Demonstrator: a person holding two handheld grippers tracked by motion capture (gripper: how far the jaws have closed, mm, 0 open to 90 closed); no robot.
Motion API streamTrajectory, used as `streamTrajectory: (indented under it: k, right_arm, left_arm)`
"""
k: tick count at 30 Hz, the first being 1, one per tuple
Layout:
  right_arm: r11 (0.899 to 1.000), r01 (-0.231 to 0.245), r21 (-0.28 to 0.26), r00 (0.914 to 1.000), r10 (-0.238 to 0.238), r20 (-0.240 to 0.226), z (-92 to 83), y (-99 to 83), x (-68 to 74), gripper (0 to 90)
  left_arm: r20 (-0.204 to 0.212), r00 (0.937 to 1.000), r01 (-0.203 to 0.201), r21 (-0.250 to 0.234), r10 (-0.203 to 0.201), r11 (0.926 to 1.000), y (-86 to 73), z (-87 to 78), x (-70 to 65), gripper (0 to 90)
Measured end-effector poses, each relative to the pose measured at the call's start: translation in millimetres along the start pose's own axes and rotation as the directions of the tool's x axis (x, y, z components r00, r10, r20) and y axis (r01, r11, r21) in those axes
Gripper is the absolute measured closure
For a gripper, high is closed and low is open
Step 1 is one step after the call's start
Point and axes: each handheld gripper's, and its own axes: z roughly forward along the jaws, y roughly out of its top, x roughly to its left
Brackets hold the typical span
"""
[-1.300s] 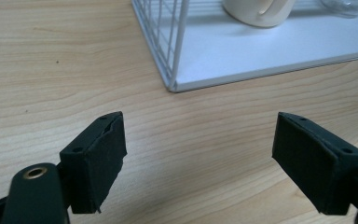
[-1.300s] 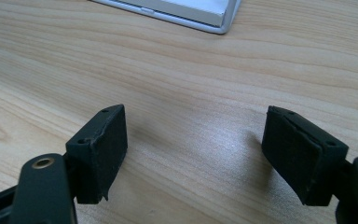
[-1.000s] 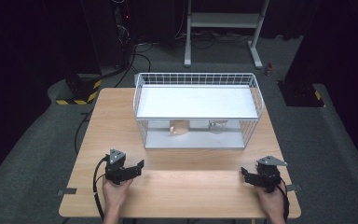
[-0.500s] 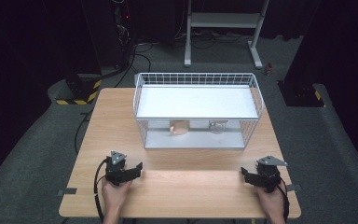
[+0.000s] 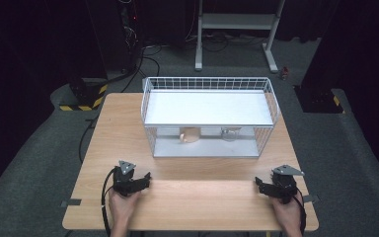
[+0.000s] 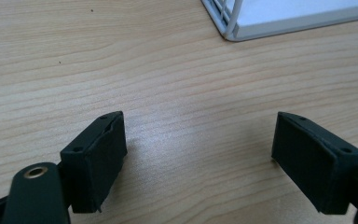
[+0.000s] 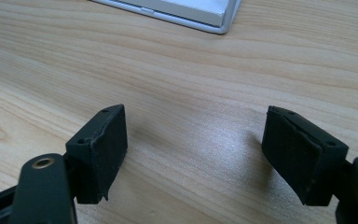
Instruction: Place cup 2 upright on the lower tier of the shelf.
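Now | white wire rack [image 5: 209,116] mid-table, 2 items under its shelf: tan one [image 5: 190,135], clear one [image 5: 229,133], both half-hidden, hard to ID | left gripper [image 5: 137,180] & right gripper [image 5: 265,186] near front edge of table [image 5: 202,192], well apart from rack, jaws wide, holding nothing.

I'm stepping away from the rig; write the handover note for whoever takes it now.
Left gripper: open, holds nothing, low over the table near its front left.
Right gripper: open, holds nothing, low over the table near its front right.
Wire rack: stands at the table's middle back, white shelf on top. Under the shelf sit a tan object and a clear object; what they are is too small to tell.
Done: nothing grasped.
Left: reach under the shelf for those two objects, probably one per gripper.
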Motion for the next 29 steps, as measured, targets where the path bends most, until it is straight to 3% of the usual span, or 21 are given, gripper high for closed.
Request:
streamTrajectory:
  k: [29]
  right_arm:
    - [1.0,0.001,0.002,1.0,-0.001,-0.001,0.0,0.0,0.1,21.8]
  left_arm:
    - [-0.007,1.0,-0.001,0.005,0.001,1.0,0.5,0.6,-2.4,17.4]
